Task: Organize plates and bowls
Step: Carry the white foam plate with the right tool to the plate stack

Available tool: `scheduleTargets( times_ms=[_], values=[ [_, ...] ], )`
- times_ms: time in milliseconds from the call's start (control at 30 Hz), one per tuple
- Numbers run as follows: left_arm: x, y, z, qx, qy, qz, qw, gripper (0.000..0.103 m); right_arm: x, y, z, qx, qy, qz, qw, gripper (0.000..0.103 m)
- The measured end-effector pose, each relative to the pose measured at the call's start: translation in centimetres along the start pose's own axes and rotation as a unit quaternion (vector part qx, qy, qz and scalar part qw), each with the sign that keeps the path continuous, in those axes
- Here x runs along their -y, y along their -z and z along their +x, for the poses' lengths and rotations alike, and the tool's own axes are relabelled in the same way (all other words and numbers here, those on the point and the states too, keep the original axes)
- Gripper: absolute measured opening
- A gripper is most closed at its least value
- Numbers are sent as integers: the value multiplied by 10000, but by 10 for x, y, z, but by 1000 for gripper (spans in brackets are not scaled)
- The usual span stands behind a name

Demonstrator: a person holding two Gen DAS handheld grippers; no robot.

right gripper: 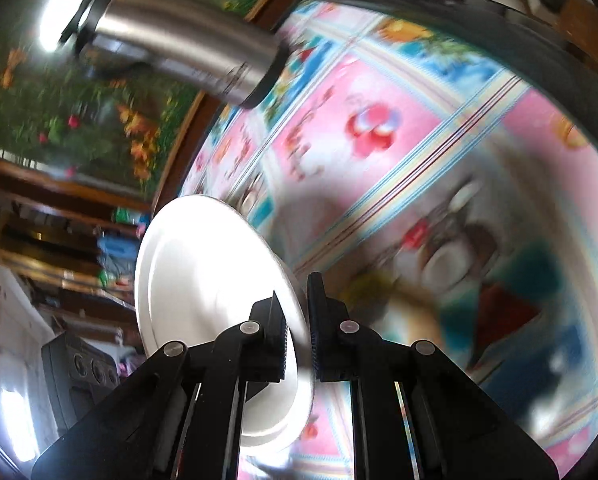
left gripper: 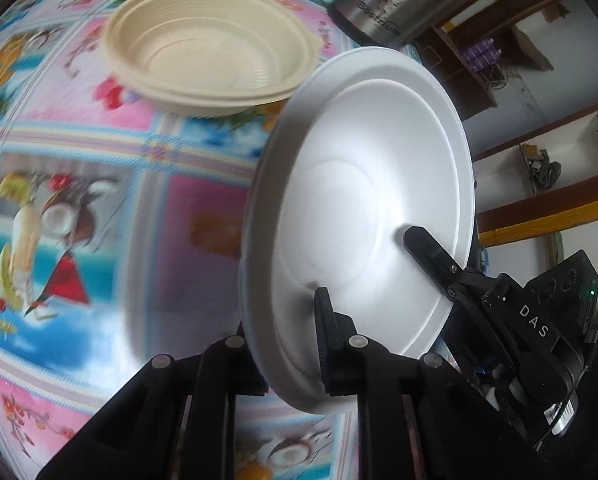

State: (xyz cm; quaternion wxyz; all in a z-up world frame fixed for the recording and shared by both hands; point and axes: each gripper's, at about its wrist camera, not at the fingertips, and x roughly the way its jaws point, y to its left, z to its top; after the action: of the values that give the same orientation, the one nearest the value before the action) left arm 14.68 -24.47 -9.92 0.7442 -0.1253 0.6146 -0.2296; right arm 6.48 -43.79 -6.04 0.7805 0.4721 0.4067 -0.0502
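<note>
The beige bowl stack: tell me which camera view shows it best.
The left wrist view. There the beige bowl stack sits whole on the patterned tablecloth, rims and ribbed insides visible, beyond the white plate. The right wrist view shows nothing of the stack, only the plate, the tablecloth and a steel flask.

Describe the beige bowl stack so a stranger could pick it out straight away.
Start from the table with the bright pink and blue fruit-print tablecloth. At its far side, to the left of the steel flask, sits the beige bowl stack, flat on the cloth. It alone is cream-coloured, ribbed and nested; the white plate nearby is smooth and held up on edge.
</note>
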Motion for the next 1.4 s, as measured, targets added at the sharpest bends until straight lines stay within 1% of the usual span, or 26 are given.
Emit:
scheduleTargets(
  times_ms=[67, 200, 300, 433, 567, 667, 733, 833, 900, 967, 1033, 1133, 1200, 1267, 1333, 1400],
  values=[
    [-16, 10, -13, 60, 33, -64, 10000, 17, -10, 11, 3, -108, -39, -179, 9998, 8],
    [-46, 28, -36, 219, -47, -145, 9996, 16, -33, 41, 14, -315, -100, -521, 9981, 8],
    [-70, 40, -54, 317, -56, -238, 9992, 17, -48, 65, 25, -483, -154, -660, 9965, 8],
    [-96, 55, -89, 638, -317, -233, 9972, 19, -72, 96, 38, -727, -349, -740, 9940, 9],
    [-126, 67, -136, 1138, -538, -251, 9917, 19, -106, 125, 55, -1115, -648, -811, 9883, 9],
    [-151, 80, -169, 1472, -728, -277, 9860, 19, -144, 153, 68, -1407, -819, -1043, 9811, 9],
    [-172, 91, -193, 1662, -869, -299, 9818, 19, -166, 170, 75, -1514, -885, -1199, 9772, 9],
    [-200, 107, -223, 1891, -969, -389, 9764, 20, -208, 199, 88, -1686, -1000, -1436, 9700, 9],
    [-215, 114, -241, 2073, -1088, -464, 9711, 20, -233, 216, 98, -1802, -1053, -1601, 9648, 9],
    [-235, 122, -259, 2189, -1204, -539, 9668, 20, -259, 238, 109, -1945, -1130, -1765, 9582, 9],
    [-254, 131, -273, 2281, -1255, -686, 9631, 20, -274, 259, 116, -2023, -1150, -1911, 9536, 9],
    [-280, 140, -284, 2263, -1337, -830, 9613, 22, -295, 293, 126, -2137, -1132, -2130, 9467, 9],
    [-288, 143, -285, 2281, -1335, -944, 9598, 22, -307, 313, 133, -2186, -1051, -2282, 9429, 9],
    [-299, 147, -285, 2249, -1384, -1031, 9590, 27, -311, 324, 139, -2247, -1002, -2358, 9402, 9],
    [-305, 150, -287, 2275, -1397, -1111, 9573, 44, -311, 330, 141, -2258, -920, -2417, 9392, 9],
    [-314, 154, -290, 2334, -1473, -1248, 9530, 54, -310, 336, 141, -2193, -814, -2489, 9399, 9]
  ],
)
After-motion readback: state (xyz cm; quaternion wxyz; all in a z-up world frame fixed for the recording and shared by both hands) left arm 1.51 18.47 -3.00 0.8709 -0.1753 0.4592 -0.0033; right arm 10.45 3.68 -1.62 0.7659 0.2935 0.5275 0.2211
